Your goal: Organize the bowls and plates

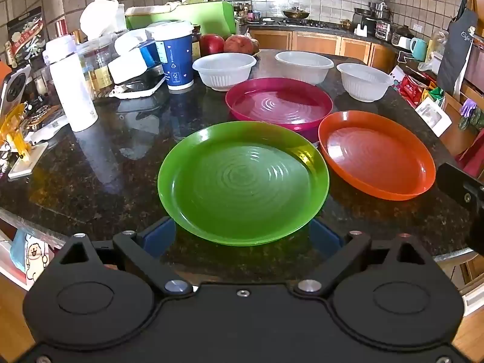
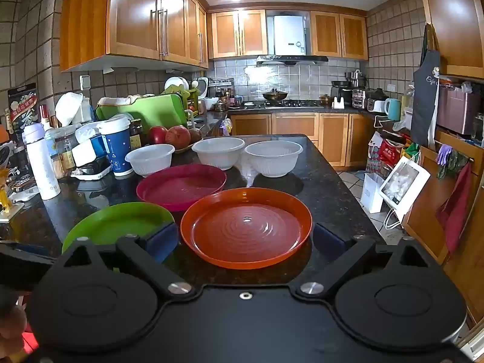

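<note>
Landmark: green plate (image 1: 243,181), laid nearest on the dark counter (image 1: 99,163).
Plates: magenta plate (image 1: 279,104) behind it, orange plate (image 1: 376,154) beside it; apparently spread for stacking.
Bowls: three white bowls (image 1: 224,72) ranged beyond.
Left gripper (image 1: 243,237): spread wide, nothing held.
Right gripper (image 2: 245,242): likewise empty, aimed at the orange plate.
Obstacles: blue cup (image 1: 175,57) and white bottle (image 1: 71,87) crowded left of it.

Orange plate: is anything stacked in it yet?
No, the orange plate lies bare on the counter, beside the green plate.
</note>
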Available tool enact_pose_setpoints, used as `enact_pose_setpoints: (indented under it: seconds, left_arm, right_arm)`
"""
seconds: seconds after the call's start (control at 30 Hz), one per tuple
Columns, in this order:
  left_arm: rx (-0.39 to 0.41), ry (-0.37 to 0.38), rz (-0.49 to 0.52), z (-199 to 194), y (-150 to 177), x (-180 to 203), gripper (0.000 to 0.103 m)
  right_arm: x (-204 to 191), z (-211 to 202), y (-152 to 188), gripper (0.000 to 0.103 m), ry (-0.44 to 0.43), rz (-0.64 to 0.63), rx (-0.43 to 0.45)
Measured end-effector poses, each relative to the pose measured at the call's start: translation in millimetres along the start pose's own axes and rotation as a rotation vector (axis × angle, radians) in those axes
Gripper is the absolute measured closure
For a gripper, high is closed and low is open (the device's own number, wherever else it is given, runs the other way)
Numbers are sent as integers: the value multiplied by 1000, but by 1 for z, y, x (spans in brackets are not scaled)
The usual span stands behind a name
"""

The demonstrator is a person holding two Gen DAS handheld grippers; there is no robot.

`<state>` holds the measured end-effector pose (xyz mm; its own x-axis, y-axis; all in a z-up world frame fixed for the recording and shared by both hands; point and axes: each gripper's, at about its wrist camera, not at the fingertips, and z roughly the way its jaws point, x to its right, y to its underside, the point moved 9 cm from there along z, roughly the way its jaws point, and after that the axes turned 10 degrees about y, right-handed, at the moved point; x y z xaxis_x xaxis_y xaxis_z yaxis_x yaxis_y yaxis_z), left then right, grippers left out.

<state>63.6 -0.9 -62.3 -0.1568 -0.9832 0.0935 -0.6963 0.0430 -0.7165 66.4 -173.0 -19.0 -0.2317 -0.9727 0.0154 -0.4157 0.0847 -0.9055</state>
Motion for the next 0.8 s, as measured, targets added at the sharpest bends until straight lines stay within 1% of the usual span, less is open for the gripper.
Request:
enact_pose_setpoints:
  seconds: [0.3, 0.8]
  left_arm:
    - [-5, 8, -10, 3, 1, -7, 9]
    - [-11, 8, -12, 3, 4, -2, 9]
  right_arm:
    - [-2, 0, 0, 2, 1, -4, -6]
    - [-2, -2, 0, 2, -4, -13, 5]
